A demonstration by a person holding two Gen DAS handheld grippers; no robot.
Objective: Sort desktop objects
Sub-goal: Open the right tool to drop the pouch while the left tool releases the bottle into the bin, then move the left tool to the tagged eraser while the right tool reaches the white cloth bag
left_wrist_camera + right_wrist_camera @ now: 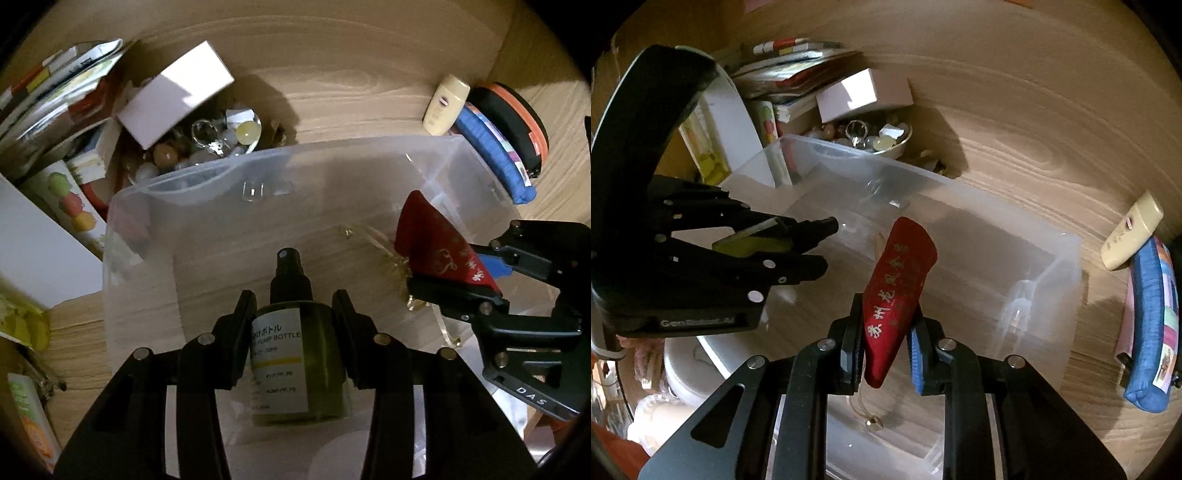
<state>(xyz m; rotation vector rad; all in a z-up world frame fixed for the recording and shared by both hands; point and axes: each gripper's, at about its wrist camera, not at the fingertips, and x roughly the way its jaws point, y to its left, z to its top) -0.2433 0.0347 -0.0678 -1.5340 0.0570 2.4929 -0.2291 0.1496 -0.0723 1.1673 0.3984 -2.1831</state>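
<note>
A: Where the wooden desk (351, 92) runs along its left edge, what lies there?

B: A heap of packets and booklets (55, 92), with a white box (177, 92) tilted over a bowl of beads and marbles (221, 136). A card printed with coloured fruit (74, 199) leans just beside them.

A: And in the middle?

B: A clear plastic storage bin (207, 177) sits on the desk, its far rim touching or nearly touching the bowl. The left gripper (295, 306) hovers over the bin, its fingers clenched on a green pump bottle (295, 362) with a black spray head pointing away from the camera. The white label reads "PUMP BOTTLE".

A: Is the bottle touching the bin?

B: I cannot tell; it hangs between the jaws, over the bin's interior.

A: Further right?

B: The right gripper (886, 343) is clamped on a red embroidered pouch (897, 288) bearing gold characters, tilted upward over the bin. A pale cord with a gold bead (873, 422) dangles beneath it. One finger carries a blue pad (916, 365).

A: And past the bin?

B: On the desk, well apart from both grippers, a cream-coloured small bottle (1130, 232) lies touching a blue zip pouch (1152, 325). In the left wrist view a black and orange round case (517, 122) sits behind that pouch.
</note>
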